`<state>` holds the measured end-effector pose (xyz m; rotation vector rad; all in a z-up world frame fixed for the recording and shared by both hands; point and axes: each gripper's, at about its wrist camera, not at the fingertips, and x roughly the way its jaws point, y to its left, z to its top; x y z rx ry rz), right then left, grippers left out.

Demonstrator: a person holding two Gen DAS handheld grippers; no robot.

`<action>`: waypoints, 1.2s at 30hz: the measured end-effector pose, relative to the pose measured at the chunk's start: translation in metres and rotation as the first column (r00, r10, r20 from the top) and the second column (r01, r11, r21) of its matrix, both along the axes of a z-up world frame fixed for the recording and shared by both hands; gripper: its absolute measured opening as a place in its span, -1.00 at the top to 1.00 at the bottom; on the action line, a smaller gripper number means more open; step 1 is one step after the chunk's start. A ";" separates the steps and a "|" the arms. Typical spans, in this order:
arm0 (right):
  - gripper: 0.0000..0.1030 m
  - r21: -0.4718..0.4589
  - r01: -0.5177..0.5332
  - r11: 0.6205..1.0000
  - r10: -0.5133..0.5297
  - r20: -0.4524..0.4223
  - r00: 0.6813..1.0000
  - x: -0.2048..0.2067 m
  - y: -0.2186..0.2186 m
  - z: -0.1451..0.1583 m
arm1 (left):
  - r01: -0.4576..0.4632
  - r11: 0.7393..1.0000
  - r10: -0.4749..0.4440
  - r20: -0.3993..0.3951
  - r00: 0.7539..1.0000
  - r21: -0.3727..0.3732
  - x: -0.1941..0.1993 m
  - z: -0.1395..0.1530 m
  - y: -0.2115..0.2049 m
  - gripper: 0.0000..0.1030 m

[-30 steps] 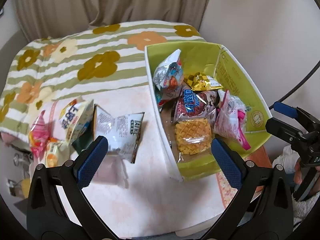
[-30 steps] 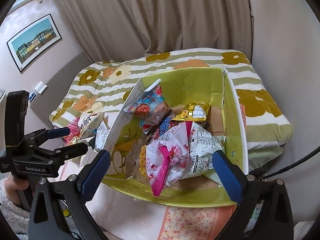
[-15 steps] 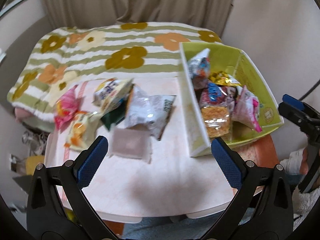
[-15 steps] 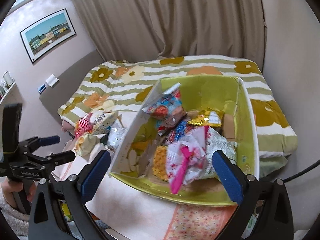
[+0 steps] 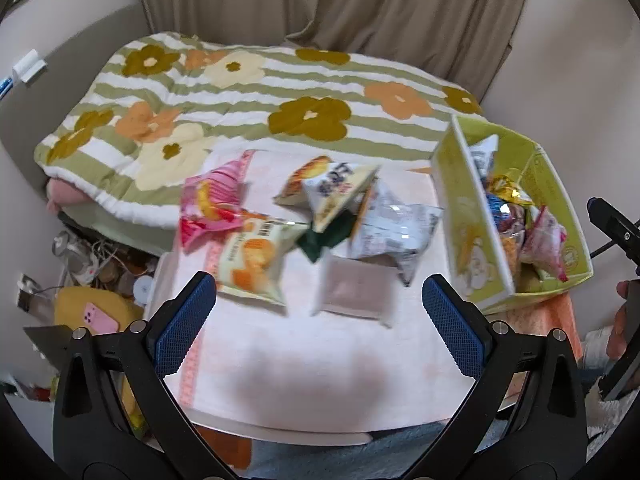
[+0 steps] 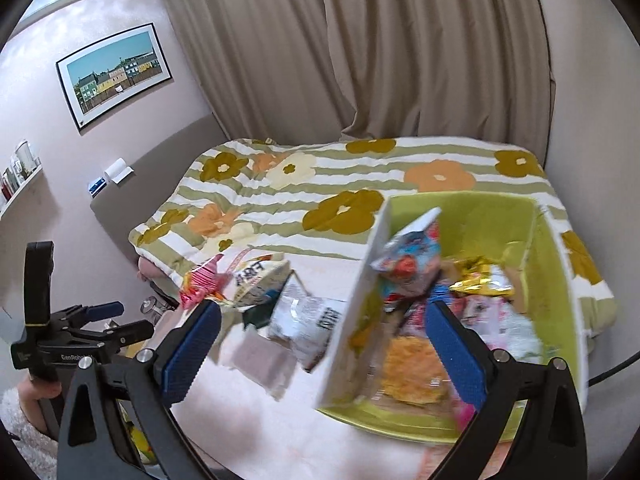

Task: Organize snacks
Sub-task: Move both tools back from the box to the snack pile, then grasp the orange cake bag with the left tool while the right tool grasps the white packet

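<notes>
Snack packets point(image 5: 320, 216) loose on table point(image 5: 304, 364), beside filled green box point(image 5: 560, 208); left gripper point(image 5: 320, 322), right gripper point(image 6: 320, 346) both spread wide, holding nothing

Beige curtains point(image 6: 400, 60) hang in heavy folds across the far wall. In front of them lies a bed point(image 5: 248, 92) under a green-and-white striped cover with orange, cream and olive flowers. A framed picture of coloured houses point(image 6: 114, 74) hangs on the pinkish left wall point(image 6: 48, 168), above a narrow shelf point(image 6: 18, 184) with small items. Cables and clutter point(image 5: 96, 264) crowd the floor beside the bed.
</notes>
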<state>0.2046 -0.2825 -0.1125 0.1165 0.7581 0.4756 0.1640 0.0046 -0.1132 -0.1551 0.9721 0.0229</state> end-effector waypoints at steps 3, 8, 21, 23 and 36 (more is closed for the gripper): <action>-0.97 0.013 -0.001 1.000 0.002 -0.033 0.999 0.006 0.030 -0.007 | 0.006 1.000 -0.007 -0.020 1.000 -0.012 0.008 -0.006 0.029 -0.98; -0.97 0.012 0.031 0.999 -0.030 -0.089 0.996 0.015 0.068 -0.022 | 0.045 0.998 -0.048 -0.068 0.997 -0.039 0.028 -0.024 0.063 -0.98; -0.97 -0.036 0.222 0.974 -0.222 -0.312 0.924 0.025 0.132 -0.114 | 0.214 0.969 -0.236 -0.205 0.950 -0.124 0.081 -0.110 0.086 -0.98; -0.97 -0.049 0.241 0.969 -0.244 -0.336 0.910 0.021 0.138 -0.130 | 0.231 0.964 -0.256 -0.224 0.940 -0.132 0.087 -0.124 0.086 -0.93; -0.97 -0.119 0.284 0.951 -0.308 -0.371 0.876 0.021 0.148 -0.168 | 0.221 0.959 -0.263 -0.277 0.924 -0.175 0.110 -0.174 0.083 -0.67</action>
